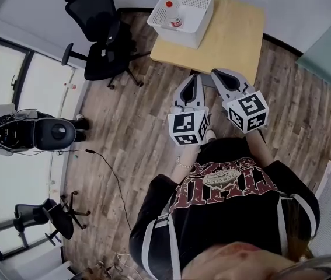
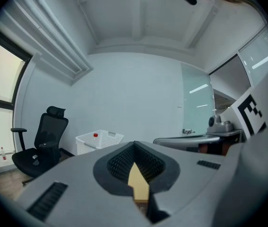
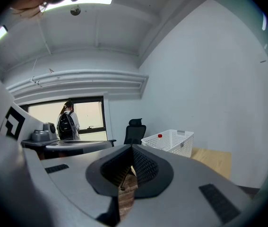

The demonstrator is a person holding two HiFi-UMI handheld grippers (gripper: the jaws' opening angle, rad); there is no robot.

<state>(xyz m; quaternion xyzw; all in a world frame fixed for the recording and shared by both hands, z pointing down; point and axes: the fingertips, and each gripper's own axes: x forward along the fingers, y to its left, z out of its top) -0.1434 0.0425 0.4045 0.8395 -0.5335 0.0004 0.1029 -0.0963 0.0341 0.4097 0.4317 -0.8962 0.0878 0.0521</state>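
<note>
I hold both grippers close to my chest, side by side above the wood floor, pointing at a small wooden table [image 1: 235,39]. The left gripper [image 1: 195,78] is shut with nothing in it; in the left gripper view [image 2: 136,151] only a thin sliver of tabletop shows between the jaws. Just short of the table's near edge, the right gripper [image 1: 219,73] is likewise shut and holds nothing [image 3: 128,161]. A white perforated basket [image 1: 195,6] stands on the table's far left corner. A clear bottle with a red cap [image 1: 170,5] lies in it.
A black office chair [image 1: 101,37] stands left of the table. Another black chair [image 1: 44,216] is at the lower left. A person with a backpack [image 1: 28,132] stands by the windows on the left. A black cable [image 1: 110,171] runs across the floor. Glass panel [image 1: 328,51] at right.
</note>
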